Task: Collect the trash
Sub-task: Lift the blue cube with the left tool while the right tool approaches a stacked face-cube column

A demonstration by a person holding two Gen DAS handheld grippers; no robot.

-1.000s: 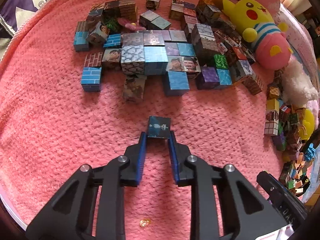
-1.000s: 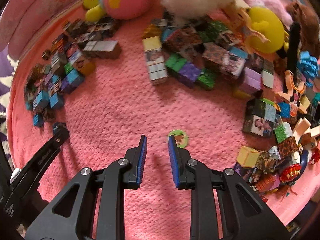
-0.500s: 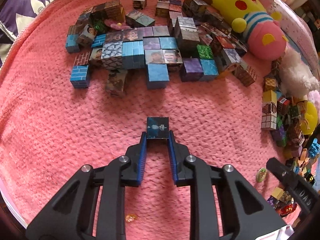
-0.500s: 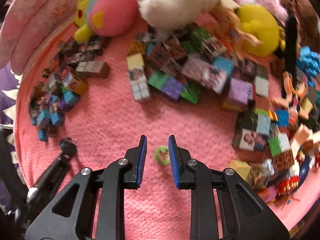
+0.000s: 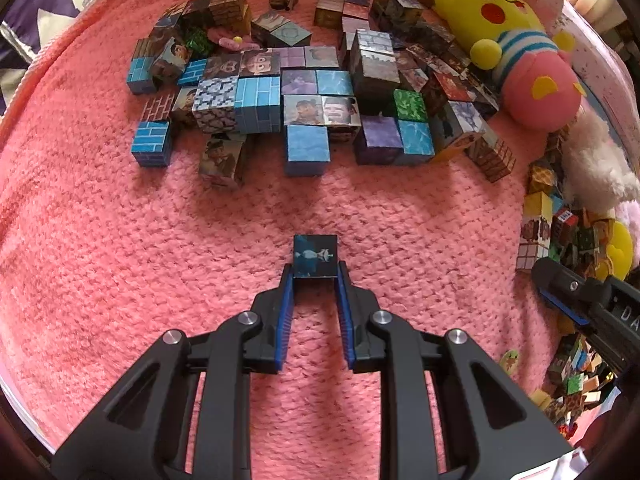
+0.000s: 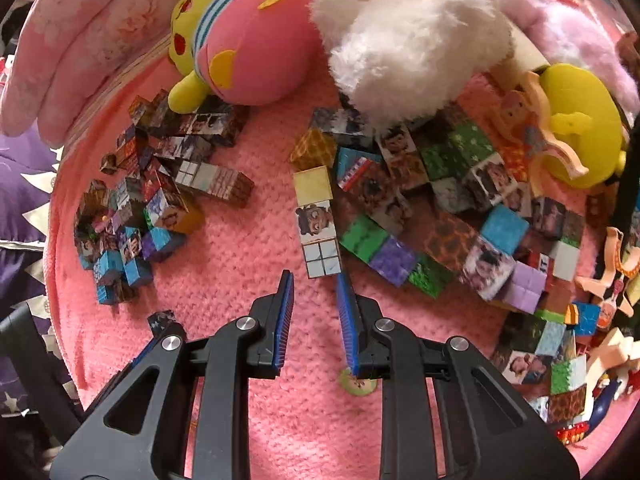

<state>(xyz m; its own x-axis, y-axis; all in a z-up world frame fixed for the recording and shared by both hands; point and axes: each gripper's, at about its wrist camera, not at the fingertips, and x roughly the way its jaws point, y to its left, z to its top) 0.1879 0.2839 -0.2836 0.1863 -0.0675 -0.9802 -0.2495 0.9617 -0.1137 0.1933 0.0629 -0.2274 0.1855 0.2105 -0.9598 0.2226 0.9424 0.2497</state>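
Centrally, left tool (image 5: 315, 276) pinching dark cube (image 5: 315, 255), right tool (image 6: 315, 282) spread, bare pink blanket (image 5: 100, 260) around.

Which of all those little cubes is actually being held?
The dark blue cube, alone on the pink blanket, pinched between the left gripper's fingers; the rest lie in piles.

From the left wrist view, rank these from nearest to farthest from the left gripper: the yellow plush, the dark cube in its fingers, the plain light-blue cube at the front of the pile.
1. dark cube: clamped between the tips of the left gripper.
2. plain light-blue cube: straight ahead, at the pile's front edge.
3. yellow plush: far ahead, to the right, behind the pile.
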